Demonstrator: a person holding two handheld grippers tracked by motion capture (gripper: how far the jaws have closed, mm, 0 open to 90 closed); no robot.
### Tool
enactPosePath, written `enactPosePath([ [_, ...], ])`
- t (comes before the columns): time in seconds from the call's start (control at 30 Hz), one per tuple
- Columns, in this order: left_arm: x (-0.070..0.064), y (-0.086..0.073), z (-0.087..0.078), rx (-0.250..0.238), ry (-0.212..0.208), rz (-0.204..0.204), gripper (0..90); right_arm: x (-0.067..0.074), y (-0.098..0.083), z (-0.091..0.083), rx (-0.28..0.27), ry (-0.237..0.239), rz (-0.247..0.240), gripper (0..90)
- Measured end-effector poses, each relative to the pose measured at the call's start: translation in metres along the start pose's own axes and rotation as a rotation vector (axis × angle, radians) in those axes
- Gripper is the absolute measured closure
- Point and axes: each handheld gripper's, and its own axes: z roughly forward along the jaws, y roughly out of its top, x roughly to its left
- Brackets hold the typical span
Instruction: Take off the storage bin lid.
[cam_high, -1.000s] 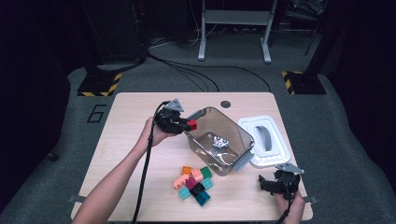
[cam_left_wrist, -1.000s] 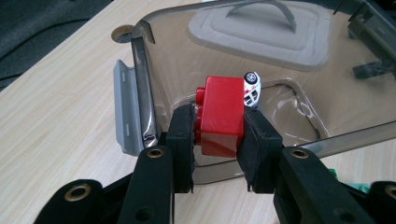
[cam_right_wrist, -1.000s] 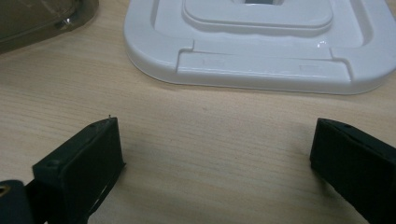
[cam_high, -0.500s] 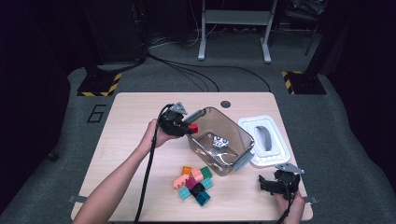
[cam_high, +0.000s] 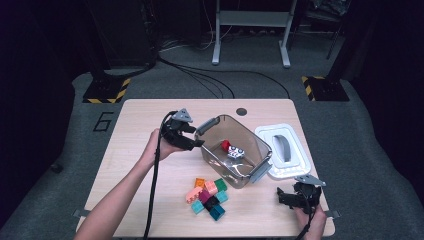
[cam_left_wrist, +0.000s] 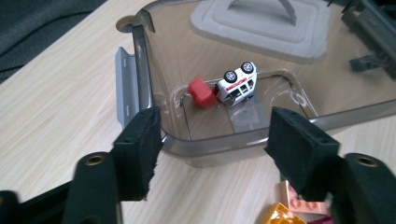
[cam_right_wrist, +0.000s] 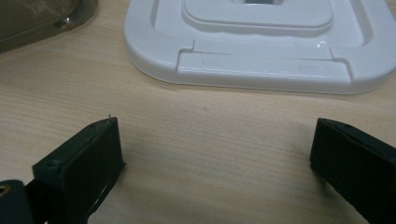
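Observation:
A red brick (cam_high: 225, 145) (cam_left_wrist: 201, 92) lies on the floor of the clear brown bin (cam_high: 210, 123) (cam_left_wrist: 140, 70), touching a white toy car (cam_high: 236, 152) (cam_left_wrist: 236, 85) that rests on its side. My left gripper (cam_high: 198, 143) (cam_left_wrist: 212, 149) hovers just outside the bin's near-left rim. Its jaws have just been opening, and nothing is between them. My right gripper (cam_high: 286, 198) (cam_right_wrist: 217, 158) rests open at the table's front right corner, with bare wood between its jaws, in front of the white lid (cam_high: 282, 150) (cam_right_wrist: 261, 51).
A heap of several coloured bricks (cam_high: 207, 193) lies on the table in front of the bin; its pink brick (cam_left_wrist: 299, 200) shows by my left jaw. The bin has grey latch handles (cam_high: 207, 123) at two ends. A dark round hole (cam_high: 241, 111) marks the table's far edge.
My left gripper held the red brick at the bin's rim; now its jaws stand apart and the brick lies inside the bin. The left hand drew back slightly. The right gripper kept still.

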Motion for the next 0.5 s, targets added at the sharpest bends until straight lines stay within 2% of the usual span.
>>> enactPosePath([
  [0.07, -0.002, -0.004, -0.006, -0.006, 0.016, 0.007, 28.4, 0.000, 0.000, 0.000, 0.000, 0.000, 0.000, 1.5],
  [0.33, -0.010, -0.032, -0.024, -0.020, 0.050, -0.018, 17.4, 0.000, 0.000, 0.000, 0.000, 0.000, -0.001, 1.5],
  [0.5, -0.015, -0.054, -0.021, -0.029, 0.026, -0.050, 14.9, 0.000, 0.000, 0.000, -0.001, -0.001, 0.000, 1.4],
])
